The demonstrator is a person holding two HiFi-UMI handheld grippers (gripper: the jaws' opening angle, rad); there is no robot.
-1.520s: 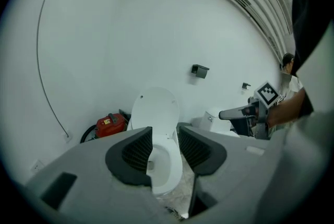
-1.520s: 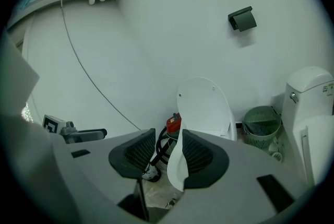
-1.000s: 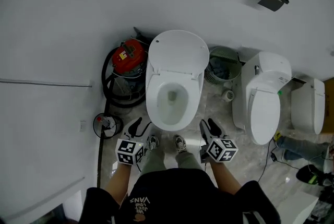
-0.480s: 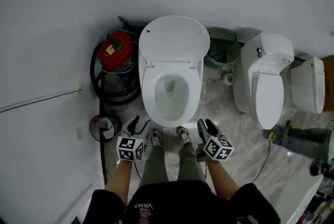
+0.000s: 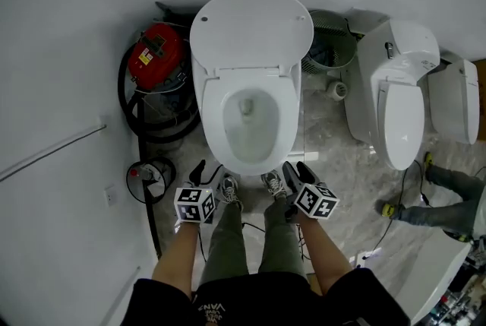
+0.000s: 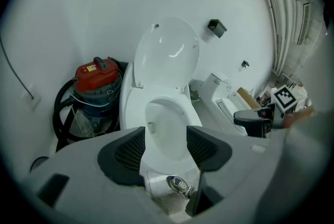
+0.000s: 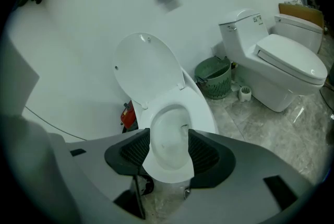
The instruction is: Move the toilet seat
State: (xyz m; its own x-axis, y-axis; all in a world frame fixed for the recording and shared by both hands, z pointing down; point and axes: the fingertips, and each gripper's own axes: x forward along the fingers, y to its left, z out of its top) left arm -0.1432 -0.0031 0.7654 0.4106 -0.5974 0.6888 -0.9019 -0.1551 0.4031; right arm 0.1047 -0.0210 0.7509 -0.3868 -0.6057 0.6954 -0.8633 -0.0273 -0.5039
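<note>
A white toilet stands against the wall with its lid (image 5: pixel 250 28) raised upright. The seat ring (image 5: pixel 215 115) lies flat on the bowl. My left gripper (image 5: pixel 206 172) hangs just off the bowl's front left and my right gripper (image 5: pixel 298 172) off its front right; neither touches it. In the left gripper view the left gripper (image 6: pixel 166 147) frames the seat (image 6: pixel 134 108) under the lid (image 6: pixel 167 53). The right gripper (image 7: pixel 166 152) frames the seat (image 7: pixel 206 113) in its own view. Both sets of jaws have just been opening, with nothing between them.
A red vacuum cleaner (image 5: pixel 156 51) with a black hose sits left of the toilet, above a small round device (image 5: pixel 148 176). A green basket (image 5: pixel 330 43) and a second toilet (image 5: pixel 399 96) stand to the right. My shoes (image 5: pixel 228 191) stand at the bowl's front.
Both grippers have sunk lower and their jaws have spread wider. The head view has dropped closer, so the toilet looks larger.
</note>
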